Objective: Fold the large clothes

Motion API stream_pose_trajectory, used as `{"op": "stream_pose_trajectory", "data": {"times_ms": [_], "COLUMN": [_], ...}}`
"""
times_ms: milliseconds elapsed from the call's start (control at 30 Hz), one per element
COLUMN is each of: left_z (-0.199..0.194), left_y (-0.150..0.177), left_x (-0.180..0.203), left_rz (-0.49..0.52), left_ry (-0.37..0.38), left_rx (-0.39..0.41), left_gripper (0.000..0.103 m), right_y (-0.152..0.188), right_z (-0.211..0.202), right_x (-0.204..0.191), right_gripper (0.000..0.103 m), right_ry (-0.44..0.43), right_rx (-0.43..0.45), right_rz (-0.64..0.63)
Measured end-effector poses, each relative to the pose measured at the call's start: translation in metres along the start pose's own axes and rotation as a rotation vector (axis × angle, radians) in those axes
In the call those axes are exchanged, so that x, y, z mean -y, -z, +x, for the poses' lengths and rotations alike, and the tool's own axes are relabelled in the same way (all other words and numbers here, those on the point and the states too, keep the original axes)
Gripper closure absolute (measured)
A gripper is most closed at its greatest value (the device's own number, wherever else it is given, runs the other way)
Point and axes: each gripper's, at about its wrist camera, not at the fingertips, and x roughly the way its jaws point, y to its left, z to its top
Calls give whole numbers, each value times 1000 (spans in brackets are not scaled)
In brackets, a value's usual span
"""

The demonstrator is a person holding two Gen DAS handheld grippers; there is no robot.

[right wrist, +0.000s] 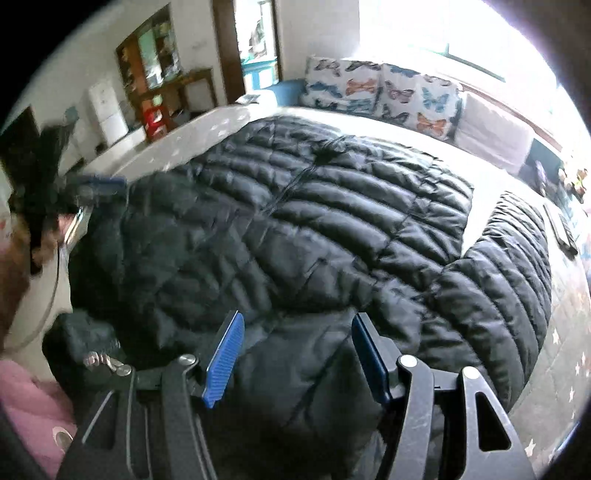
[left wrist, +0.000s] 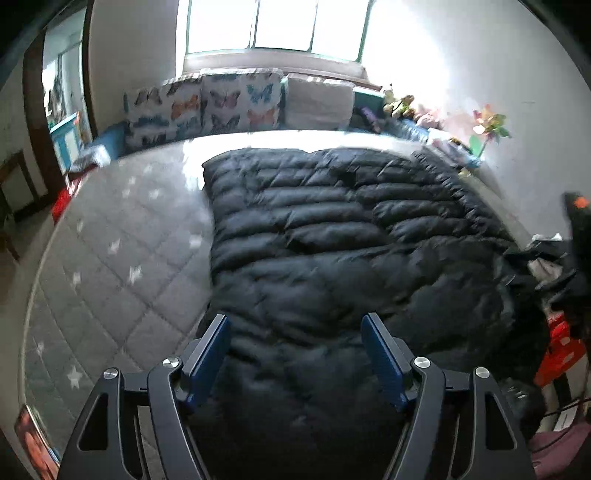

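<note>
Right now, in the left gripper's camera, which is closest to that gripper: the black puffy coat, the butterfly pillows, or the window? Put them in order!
From the left gripper:
1. Black puffy coat, right under its fingers, spread on the bed.
2. Butterfly pillows, at the bed's far edge, toward the left.
3. Window, on the back wall behind the pillows.

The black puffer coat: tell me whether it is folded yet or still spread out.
Spread out. The black puffer coat lies flat across the bed, and one sleeve extends sideways in the right wrist view.
</note>
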Motion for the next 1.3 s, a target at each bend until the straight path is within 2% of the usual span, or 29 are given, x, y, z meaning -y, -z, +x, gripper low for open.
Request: {"op": "stream_pose_trajectory", "data": {"times_ms": [67,133,200,300,367,433,500,567,667,767,833,933,1033,1133,1200,1300], "left_z": [-7,-7,-3,9,21,29,26,16,-6,-28,-35,-30,-13,-12,-17,-39], "left_y": [-7,-12,-12,0,14,27,34,36,41,58,71,97,122,135,134,124], "left_x": [13,27,36,34,26,19,22,23,31,58,74,94,100,105,104,91], "left_rz": [25,67,102,110,93,69,96,80,75,160,215,282,303,312,304,275], "left_ry": [16,32,28,57,41,58,28,43,121,169,184,184,127,101,123,167], "left_rx": [18,21,10,-18,-42,-45,-33,-37,-4,32,38,7,-26,6,-5,28], "left_gripper": [26,26,26,26,26,26,26,26,26,26,26,26,26,26,26,26], "right_y": [10,12,11,19,25,27,21,15,13,20,28,42,50,48,43,34], "right_z": [18,18,9,8,11,10,3,-12,-37,-42,-35,-13,1,2,-9,-38], "right_x": [6,12,12,8,12,13,12,2,-20,-49,-64,-78,-79,-76,-73,-66], "right_gripper": [37,36,37,37,37,37,37,37,36,37,37,36,36,36,36,36], "right_ry": [-15,-43,-22,24,1,-15,8,35,-47,-120,-136,-111,-119,-138,-157,-264], "right_rx": [-42,-24,-14,-16,-6,1,1,26,70,57,26,-32,-56,-72,-69,-25], "right_rz": [13,51,46,-7,21,41,49,35,-19,-110,-177,-240,-240,-213,-206,-163]}}
